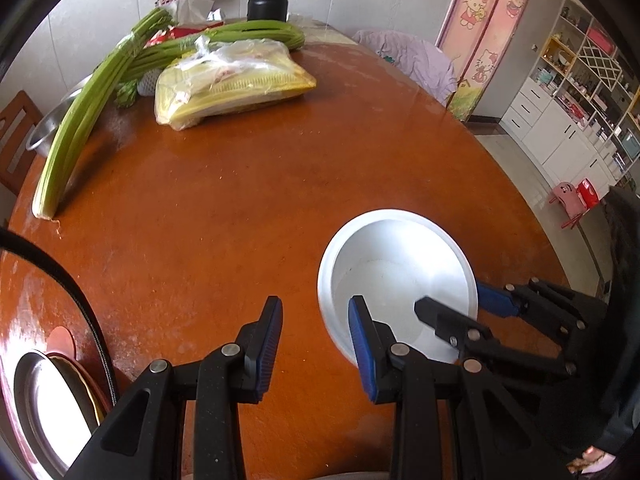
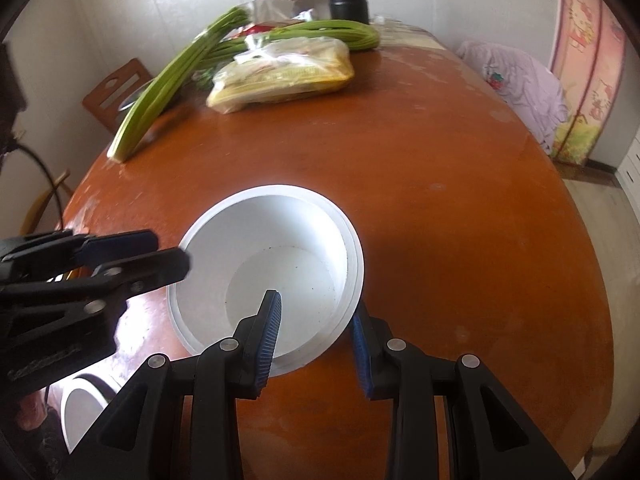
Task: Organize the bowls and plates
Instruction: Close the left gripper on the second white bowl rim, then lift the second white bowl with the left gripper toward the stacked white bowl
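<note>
Far left of the bowl (image 1: pixel 400 256), off the near edge of the surface (image 1: pixel 240 220), a steel dish (image 1: pixel 44 404) tops a short stack of plates. It looks like the gathering spot for the task, so the bowl is probably bound that way. The dish is empty. What the stack stands on I cannot tell.

Left and beyond the bowl, a steel basin (image 1: pixel 52 124) sits half under the celery (image 1: pixel 76 136); its inside is hidden. A clear bag (image 1: pixel 236 84) of something yellow lies farther back, well apart from the bowl.

Just left of the bowl, the left tongs (image 1: pixel 314 304) are parted with only bare surface between the pads, gripping nothing. The right-hand finger stands at the bowl's near-left rim. From the right wrist view one tip overlaps that rim, perhaps to steady it; contact I cannot confirm.

The bowl itself, white and deep, stands upright on the surface near the front edge. It holds nothing but a few dark specks. A doubled rim line hints at two bowls nested, though I cannot be sure.

At the bowl's near-right side, the right tongs (image 2: pixel 316 304) straddle the wall, one finger inside and one outside, and are clamped on it. Pinching the wall suits a deep bowl too wide to span, and the steep downward tilt keeps the grip near the rim for lifting.
</note>
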`<state>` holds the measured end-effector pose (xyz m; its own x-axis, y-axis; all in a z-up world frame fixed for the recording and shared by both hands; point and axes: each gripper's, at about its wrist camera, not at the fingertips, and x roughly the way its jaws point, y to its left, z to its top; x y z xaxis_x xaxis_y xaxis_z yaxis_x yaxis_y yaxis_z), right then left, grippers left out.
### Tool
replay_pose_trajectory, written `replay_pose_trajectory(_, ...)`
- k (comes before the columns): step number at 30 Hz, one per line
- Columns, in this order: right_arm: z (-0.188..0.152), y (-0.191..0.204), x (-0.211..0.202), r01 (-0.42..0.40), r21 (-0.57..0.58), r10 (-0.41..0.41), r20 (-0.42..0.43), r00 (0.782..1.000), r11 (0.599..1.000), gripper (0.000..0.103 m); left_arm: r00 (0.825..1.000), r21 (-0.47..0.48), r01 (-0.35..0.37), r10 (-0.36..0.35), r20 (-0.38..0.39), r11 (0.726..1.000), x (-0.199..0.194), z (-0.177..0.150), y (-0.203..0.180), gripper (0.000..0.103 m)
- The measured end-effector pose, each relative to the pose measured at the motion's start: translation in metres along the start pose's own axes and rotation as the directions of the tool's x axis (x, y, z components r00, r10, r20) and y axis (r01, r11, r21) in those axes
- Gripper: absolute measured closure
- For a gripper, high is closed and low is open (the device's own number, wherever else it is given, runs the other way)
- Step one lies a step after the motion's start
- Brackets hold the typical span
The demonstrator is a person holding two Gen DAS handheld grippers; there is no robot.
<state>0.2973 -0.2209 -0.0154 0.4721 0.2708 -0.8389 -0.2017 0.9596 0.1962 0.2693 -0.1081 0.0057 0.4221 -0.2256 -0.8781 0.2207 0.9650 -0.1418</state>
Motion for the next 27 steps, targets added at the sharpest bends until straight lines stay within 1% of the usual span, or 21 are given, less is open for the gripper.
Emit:
replay_pose_trajectory(3, -0.001, 0.006, 0.000, -0.015, -0.017, 0.015, -0.006, 1.000, 1.000, 0.068, 1.000, -0.018, 0.002, -0.002, -0.015, 1.000, 0.005, 0.000, 0.006, 0.069)
replay_pose_trajectory(7, -0.003, 0.015, 0.002, -0.058, -0.027, 0.057, -0.020, 0.998, 0.998, 0.068, 0.999, -0.036, 0.009, -0.010, -0.032, 0.999, 0.010, -0.002, 0.011, 0.069)
replay_pose_trajectory(12, -0.004, 0.023, 0.003, -0.082, -0.036, 0.081, -0.029, 0.996, 0.996, 0.068, 0.997, -0.061, 0.050, -0.054, -0.062, 0.997, 0.019, -0.003, 0.017, 0.069)
replay_pose_trajectory(17, -0.006, 0.029, 0.002, -0.097, -0.048, 0.095, -0.032, 0.995, 0.994, 0.068, 0.992, -0.072, 0.062, -0.069, -0.105, 0.995, 0.030, -0.006, 0.019, 0.069)
replay_pose_trajectory(20, -0.007, 0.033, 0.002, -0.098, -0.058, 0.096, -0.032, 0.995, 0.994, 0.068, 0.992, -0.078, 0.066, -0.074, -0.106, 0.995, 0.031, -0.008, 0.019, 0.070)
replay_pose_trajectory(27, -0.009, 0.039, -0.004, -0.092, -0.075, 0.091, -0.017, 0.996, 0.993, 0.067, 0.994, -0.086, 0.075, -0.082, -0.075, 0.993, 0.018, -0.010, 0.022, 0.070)
